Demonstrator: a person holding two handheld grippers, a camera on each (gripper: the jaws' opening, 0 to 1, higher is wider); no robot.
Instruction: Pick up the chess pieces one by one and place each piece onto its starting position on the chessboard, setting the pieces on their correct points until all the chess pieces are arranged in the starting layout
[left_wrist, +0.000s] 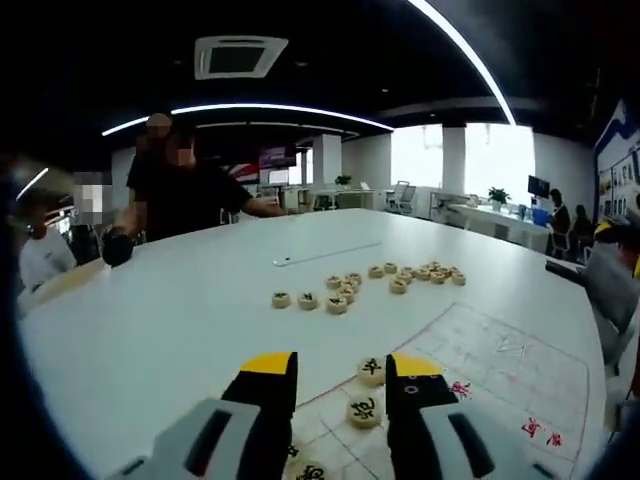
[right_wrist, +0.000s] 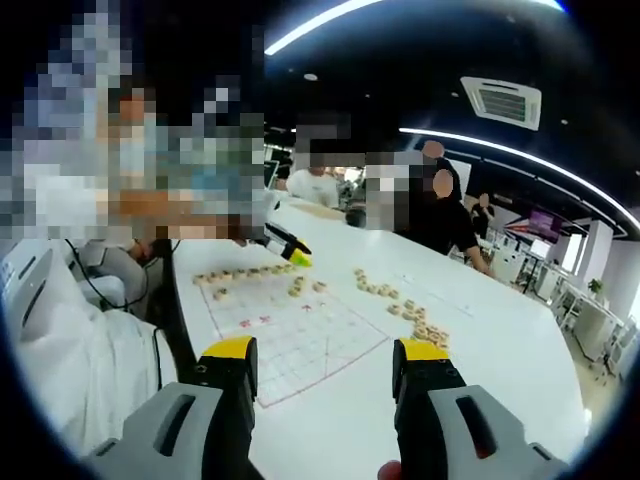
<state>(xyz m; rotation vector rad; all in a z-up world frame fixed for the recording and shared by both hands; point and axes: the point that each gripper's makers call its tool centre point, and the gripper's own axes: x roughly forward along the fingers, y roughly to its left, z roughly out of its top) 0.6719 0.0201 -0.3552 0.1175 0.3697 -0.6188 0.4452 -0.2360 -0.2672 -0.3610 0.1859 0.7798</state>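
Note:
Round wooden chess pieces lie on a white table. In the left gripper view my left gripper (left_wrist: 343, 385) hangs open over the corner of the paper chessboard (left_wrist: 490, 375), with two black-marked pieces (left_wrist: 371, 371) on the board seen through the gap between its jaws. Loose pieces (left_wrist: 338, 292) lie scattered beyond, and a row of several more (left_wrist: 420, 272) sits farther back. In the right gripper view my right gripper (right_wrist: 327, 375) is open and holds nothing, near the board's (right_wrist: 300, 330) close edge. The left gripper (right_wrist: 287, 246) hovers at the far edge, by a row of placed pieces (right_wrist: 250, 273).
A person in black (left_wrist: 185, 190) stands at the table's far side, and others sit at the left. A thin white flat object (left_wrist: 325, 253) lies behind the loose pieces. Loose pieces (right_wrist: 410, 315) trail off to the right of the board. A white sleeve (right_wrist: 60, 330) is close at the left.

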